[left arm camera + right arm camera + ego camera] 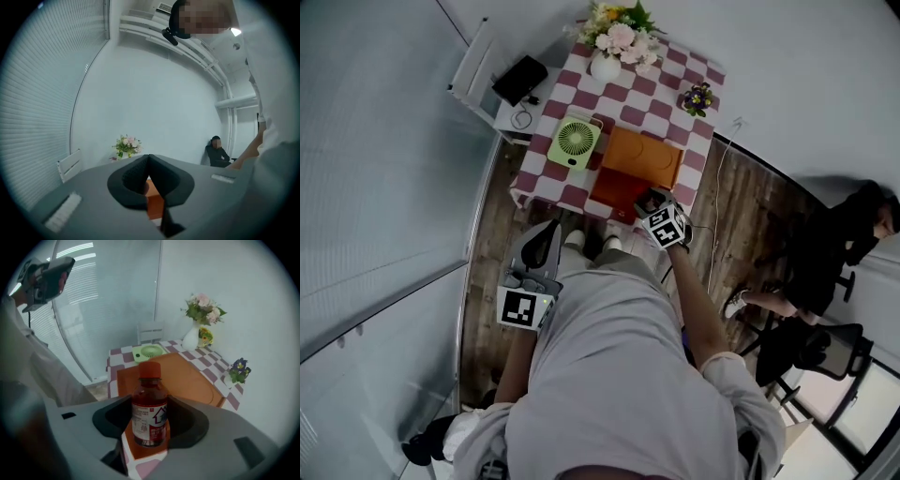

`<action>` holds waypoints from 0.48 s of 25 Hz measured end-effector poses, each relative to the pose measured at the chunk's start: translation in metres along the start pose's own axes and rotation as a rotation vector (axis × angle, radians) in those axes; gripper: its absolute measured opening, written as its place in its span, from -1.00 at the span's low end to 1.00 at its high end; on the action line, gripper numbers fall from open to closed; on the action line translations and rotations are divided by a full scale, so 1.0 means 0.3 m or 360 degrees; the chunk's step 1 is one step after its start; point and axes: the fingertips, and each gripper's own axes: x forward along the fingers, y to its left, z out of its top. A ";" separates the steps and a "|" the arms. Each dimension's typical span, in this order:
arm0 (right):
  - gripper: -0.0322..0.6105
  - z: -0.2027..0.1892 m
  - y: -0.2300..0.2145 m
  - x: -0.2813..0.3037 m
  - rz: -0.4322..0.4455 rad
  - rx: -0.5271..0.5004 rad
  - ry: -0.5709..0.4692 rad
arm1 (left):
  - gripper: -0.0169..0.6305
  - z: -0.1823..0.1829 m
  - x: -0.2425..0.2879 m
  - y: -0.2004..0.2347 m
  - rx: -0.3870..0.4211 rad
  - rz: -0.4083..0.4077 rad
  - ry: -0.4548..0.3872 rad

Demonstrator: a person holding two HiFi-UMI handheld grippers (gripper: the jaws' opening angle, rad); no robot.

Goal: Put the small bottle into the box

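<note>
A small bottle (149, 411) with a red cap, dark red liquid and a white label stands upright between the jaws of my right gripper (150, 420), which is shut on it. In the head view the right gripper (650, 202) hovers over the near end of the orange box (643, 156) on the checkered table (551, 105). In the right gripper view the orange box (187, 376) lies directly below and beyond the bottle. My left gripper (547, 238) hangs off the table's near edge, beside the person's body. Seen in its own view, the left gripper (149, 163) has its jaws pressed together on nothing.
A green fan (575, 141) lies left of the box. A white vase of flowers (615, 42) stands at the far edge, a small purple flower pot (697, 98) at the right. A white side shelf (517, 89) adjoins the table's left. A person in black (839, 248) sits to the right.
</note>
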 end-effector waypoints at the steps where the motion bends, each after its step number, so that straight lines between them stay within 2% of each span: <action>1: -0.20 -0.019 0.001 0.033 0.0026 -0.0046 0.0062 | -0.97 0.003 -0.010 0.002 -0.0014 0.0024 -0.0003; 4: -0.20 -0.073 0.010 0.122 0.0110 -0.0135 0.0216 | -0.97 -0.011 -0.045 0.006 -0.0027 0.0079 0.0014; 9: -0.20 -0.155 0.028 0.237 0.0236 -0.0146 0.0451 | -0.97 -0.009 -0.061 0.006 -0.0090 0.0147 0.0009; 12: -0.20 -0.195 0.039 0.280 0.0268 -0.0190 0.0574 | -0.97 -0.026 -0.068 -0.006 -0.0046 0.0130 0.0052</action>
